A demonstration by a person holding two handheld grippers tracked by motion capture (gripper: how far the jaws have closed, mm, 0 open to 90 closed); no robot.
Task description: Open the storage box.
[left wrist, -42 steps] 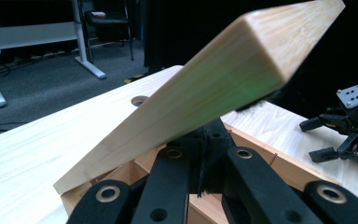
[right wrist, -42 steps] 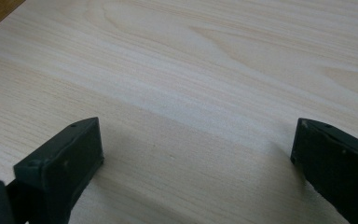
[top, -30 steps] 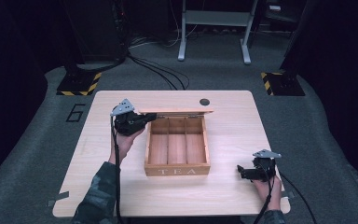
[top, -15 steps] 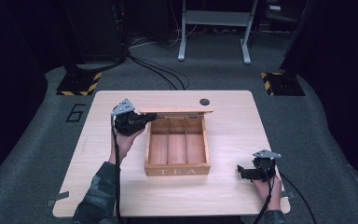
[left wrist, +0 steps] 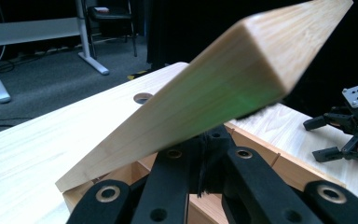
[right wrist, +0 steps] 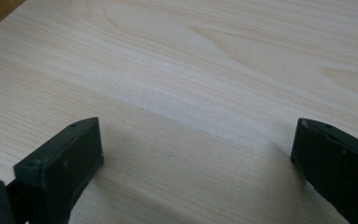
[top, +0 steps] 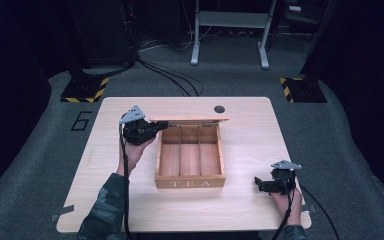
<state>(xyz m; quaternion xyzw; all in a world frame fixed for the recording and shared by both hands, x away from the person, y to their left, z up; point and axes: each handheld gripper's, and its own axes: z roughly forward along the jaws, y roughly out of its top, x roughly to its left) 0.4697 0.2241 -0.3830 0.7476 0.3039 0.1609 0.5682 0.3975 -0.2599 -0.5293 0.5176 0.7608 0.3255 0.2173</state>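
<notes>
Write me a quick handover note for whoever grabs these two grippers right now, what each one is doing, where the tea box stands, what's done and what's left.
Left gripper: shut on the lid of the tea box, at the lid's left end, holding it raised.
Right gripper: open, holding nothing, low over the bare table to the right of the box.
Box: mid-table, its three compartments look empty.
Done: lid lifted open.
Left: probably let the lid rest or close it; nothing to load is in sight.

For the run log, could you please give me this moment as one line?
left tongs: shut on lid | box: open, lid raised | right tongs: open, on table
</notes>
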